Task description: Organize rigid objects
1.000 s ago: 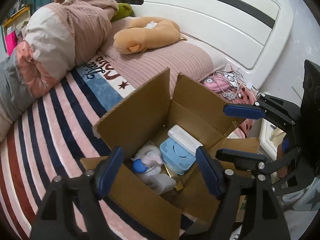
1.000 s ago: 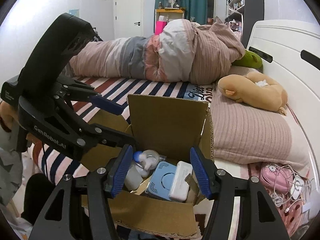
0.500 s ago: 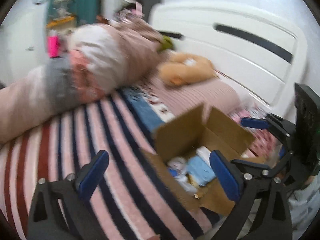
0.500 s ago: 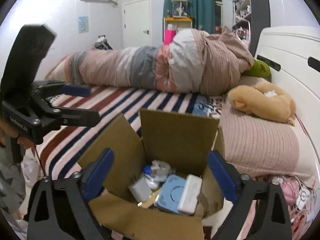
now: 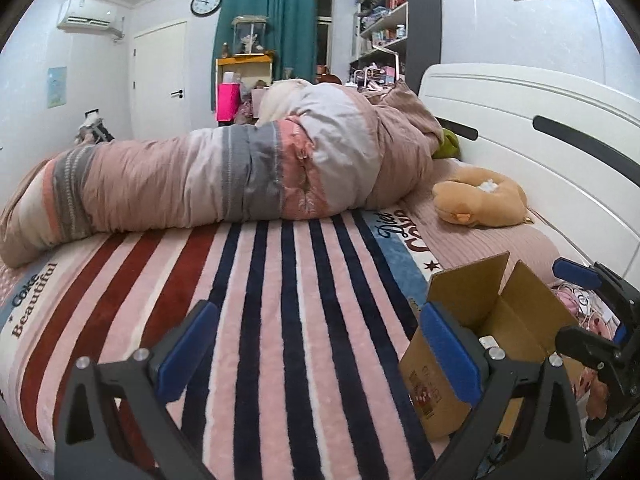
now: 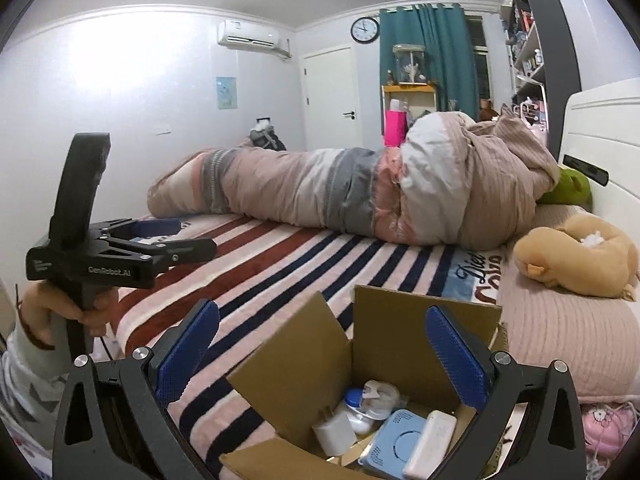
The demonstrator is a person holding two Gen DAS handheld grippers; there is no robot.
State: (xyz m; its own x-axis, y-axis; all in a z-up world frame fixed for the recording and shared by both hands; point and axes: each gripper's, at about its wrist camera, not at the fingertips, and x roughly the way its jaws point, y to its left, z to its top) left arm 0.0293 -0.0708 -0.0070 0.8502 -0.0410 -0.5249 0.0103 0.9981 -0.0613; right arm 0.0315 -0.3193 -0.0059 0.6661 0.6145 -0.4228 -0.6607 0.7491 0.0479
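An open cardboard box (image 6: 424,336) stands on the striped bed near the pillow; it also shows in the left wrist view (image 5: 480,320). Inside lie a white charger plug (image 6: 334,432), a blue-and-white round item (image 6: 370,400), a light blue device (image 6: 400,446) and a white power bank (image 6: 430,442). My right gripper (image 6: 320,352) is open and empty, just above the box's near side. My left gripper (image 5: 316,352) is open and empty over the striped blanket, left of the box. It shows in the right wrist view (image 6: 168,236) at the left, and looks open there.
A rolled pink and grey duvet (image 5: 240,176) lies across the bed. An orange plush toy (image 5: 480,200) rests on the pink pillow (image 6: 568,340). A white headboard (image 5: 540,148) is at the right. Pink cables and small items (image 6: 608,428) lie beside the box.
Both grippers have pulled back and up from the box and opened wider. The left gripper swung left, away from the box, over the striped blanket.
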